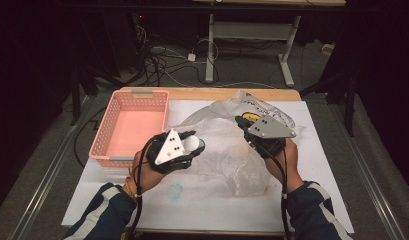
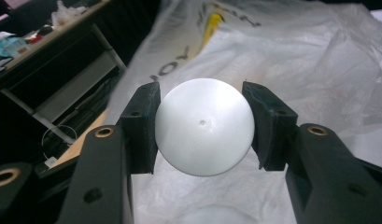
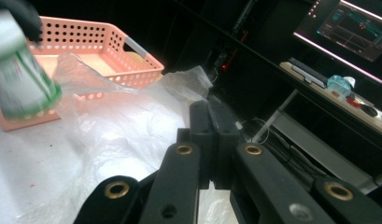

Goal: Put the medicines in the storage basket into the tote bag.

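Two grippers work over a plastic bag (image 1: 232,145) at the table's centre. The left gripper (image 1: 192,145) clamps a white bottle (image 2: 205,126) by its smooth, rounded, probably slippery end, at 9 o'clock of the bag, beside a pink basket (image 1: 99,140). The right gripper (image 3: 212,140) pinches the thin, limp bag at 12 o'clock.
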The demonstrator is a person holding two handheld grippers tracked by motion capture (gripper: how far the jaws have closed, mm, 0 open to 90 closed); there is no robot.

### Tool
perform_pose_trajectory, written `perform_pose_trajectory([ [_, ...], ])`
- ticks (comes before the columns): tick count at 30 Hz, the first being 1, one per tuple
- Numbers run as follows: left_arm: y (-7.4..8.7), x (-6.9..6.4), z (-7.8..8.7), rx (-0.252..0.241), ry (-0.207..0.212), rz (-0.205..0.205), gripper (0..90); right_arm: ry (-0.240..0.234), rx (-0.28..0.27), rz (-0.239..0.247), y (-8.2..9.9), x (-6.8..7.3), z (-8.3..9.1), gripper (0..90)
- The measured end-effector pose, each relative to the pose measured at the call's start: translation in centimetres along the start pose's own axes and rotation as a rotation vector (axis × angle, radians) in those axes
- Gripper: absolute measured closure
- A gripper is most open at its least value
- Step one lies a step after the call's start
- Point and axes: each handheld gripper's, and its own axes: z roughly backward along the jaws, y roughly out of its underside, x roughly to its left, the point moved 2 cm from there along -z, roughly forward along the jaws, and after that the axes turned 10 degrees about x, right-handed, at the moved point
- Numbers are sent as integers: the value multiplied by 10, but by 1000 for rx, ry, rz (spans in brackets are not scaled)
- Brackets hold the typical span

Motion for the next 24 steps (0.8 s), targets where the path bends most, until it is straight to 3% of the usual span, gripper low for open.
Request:
perform_pose_trajectory([
  [4,0,-16,-23,38,40,-32,485,-8,-5,0,0,1,1,900],
  [8,2,-26,-45,78,52,-59,485,-20,-6,-4,0,1,1,900],
  [11,5,-30,-66,108,89,-43,484,-34,-3,-1,0,3,1,900],
  [19,14,-32,-123,201,80,-32,484,-67,-7,0,-1,8,1,900],
  [24,15,-29,-145,210,83,13,484,-81,-6,-1,0,8,1,900],
])
